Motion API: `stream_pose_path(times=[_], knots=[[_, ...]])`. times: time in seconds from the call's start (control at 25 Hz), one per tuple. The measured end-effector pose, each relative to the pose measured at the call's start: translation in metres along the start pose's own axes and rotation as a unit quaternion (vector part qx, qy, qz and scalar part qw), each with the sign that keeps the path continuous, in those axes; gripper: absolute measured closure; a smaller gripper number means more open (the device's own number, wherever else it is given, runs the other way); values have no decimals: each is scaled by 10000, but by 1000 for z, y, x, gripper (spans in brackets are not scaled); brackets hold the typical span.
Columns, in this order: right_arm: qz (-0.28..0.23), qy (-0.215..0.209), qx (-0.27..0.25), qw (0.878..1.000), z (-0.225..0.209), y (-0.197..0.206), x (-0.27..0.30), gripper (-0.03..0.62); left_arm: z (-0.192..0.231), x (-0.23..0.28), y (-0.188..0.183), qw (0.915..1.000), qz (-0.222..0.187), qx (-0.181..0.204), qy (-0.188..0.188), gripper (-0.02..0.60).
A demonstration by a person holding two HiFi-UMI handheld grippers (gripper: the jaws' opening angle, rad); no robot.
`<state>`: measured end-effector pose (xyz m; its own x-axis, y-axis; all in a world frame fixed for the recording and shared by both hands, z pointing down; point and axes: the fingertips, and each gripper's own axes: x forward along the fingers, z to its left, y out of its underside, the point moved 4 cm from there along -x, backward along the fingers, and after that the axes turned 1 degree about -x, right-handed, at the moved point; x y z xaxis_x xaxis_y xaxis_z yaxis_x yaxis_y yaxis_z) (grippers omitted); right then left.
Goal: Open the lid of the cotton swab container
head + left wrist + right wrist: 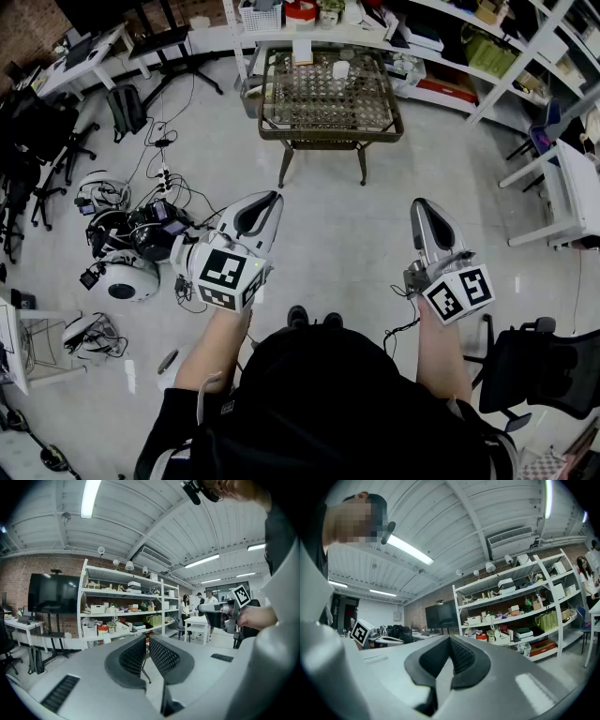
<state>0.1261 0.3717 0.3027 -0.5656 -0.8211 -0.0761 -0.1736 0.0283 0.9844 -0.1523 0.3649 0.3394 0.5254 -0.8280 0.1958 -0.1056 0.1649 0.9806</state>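
I'm holding both grippers low in front of me, over bare floor, well short of the wicker table point(330, 137) with the glass top. The cotton swab container point(340, 68) looks to be the small pale thing standing on the far half of that table, towards the shelving point(441, 56). From here it is a whitish upright shape, too small for me to make out its lid or what's inside.

The left gripper point(271, 198) has its jaws point(146, 637) all but together, with only a sliver of light between the ribbed pads and nothing in that gap. The right gripper point(419, 205) has its jaws point(451, 640) pressed fully together, also empty. Both point towards the table, well apart from the container.
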Motion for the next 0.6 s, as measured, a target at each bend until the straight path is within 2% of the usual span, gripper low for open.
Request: stream_pose_path(times=[0.48, 0.6], knots=[[-103, -8, 22, 9999, -25, -14, -45, 586, -56, 8, -9, 9999, 110, 65, 110, 554], [-59, -124, 70, 9999, -30, -12, -53, 586, -67, 10, -11, 9998, 121, 136, 95, 554]])
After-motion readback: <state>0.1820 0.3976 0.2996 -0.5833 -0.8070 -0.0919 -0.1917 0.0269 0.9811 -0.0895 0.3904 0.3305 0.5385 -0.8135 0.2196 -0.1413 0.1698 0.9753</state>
